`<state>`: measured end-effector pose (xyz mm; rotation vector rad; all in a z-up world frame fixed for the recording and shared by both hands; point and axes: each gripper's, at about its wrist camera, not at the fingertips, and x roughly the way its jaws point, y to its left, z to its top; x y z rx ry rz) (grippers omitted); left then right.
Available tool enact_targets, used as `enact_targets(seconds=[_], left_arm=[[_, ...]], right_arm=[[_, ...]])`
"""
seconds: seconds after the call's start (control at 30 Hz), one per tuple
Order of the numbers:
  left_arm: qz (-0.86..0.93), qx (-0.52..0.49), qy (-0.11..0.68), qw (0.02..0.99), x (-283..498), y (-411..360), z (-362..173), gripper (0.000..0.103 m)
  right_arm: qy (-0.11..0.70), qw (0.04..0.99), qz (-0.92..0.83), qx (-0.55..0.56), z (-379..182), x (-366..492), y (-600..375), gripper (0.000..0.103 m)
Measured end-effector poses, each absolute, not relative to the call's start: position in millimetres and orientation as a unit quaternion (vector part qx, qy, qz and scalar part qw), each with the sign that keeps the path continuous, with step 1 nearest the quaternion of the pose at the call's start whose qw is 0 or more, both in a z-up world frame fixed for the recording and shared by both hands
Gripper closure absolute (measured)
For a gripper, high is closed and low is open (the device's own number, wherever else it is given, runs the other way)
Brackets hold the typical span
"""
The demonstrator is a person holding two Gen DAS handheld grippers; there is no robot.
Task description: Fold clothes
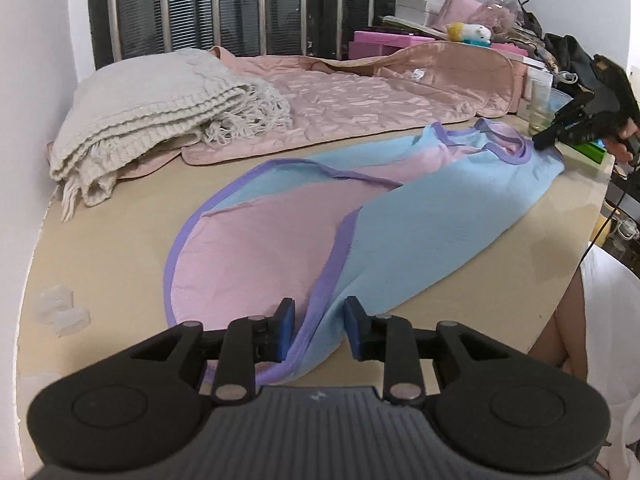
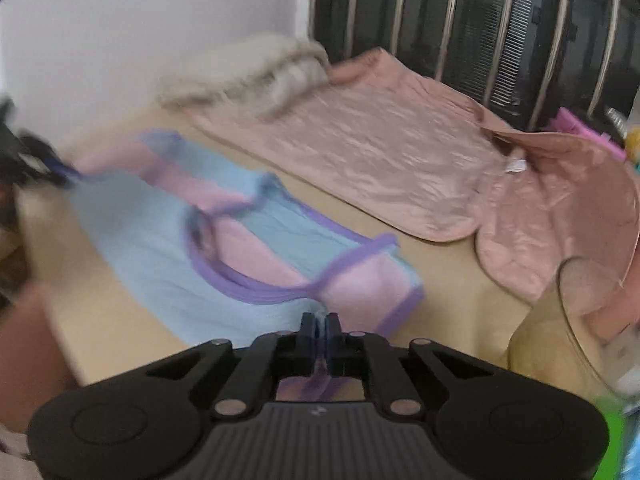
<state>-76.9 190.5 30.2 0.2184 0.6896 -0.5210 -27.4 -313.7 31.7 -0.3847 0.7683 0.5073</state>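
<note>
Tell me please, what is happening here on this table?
A person is folding a light blue and pink garment with purple trim on a beige table, holding a tool in each hand. The right tool is shut on the garment's shoulder end. The left tool sits at the hem end with its jaws apart; the cloth lies between them, not pinched. The garment lies partly doubled over. A cream knitted blanket and a pink quilted cover lie behind it.
</note>
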Motion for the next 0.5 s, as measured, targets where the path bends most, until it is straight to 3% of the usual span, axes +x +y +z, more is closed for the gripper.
enact_targets(seconds=[0.17, 0.3, 0.5], left_arm=[[-0.244, 0.075, 0.338, 0.906, -80.1, 193.6, 36.2, 0.071], [-0.244, 0.055, 0.335, 0.908, -73.5, 189.6, 35.5, 0.067], [-0.234, 0.077, 0.344, 0.906, -71.4, 178.0, 27.5, 0.067]], right_arm=[[0.326, 0.891, 0.221, -0.223, 32.0, -51.8, -308.8, 0.074], [0.267, 0.915, 0.259, -0.154, 48.6, -80.1, -309.6, 0.073], [0.311, 0.905, 0.258, -0.131, 9.3, -64.9, -289.3, 0.08]])
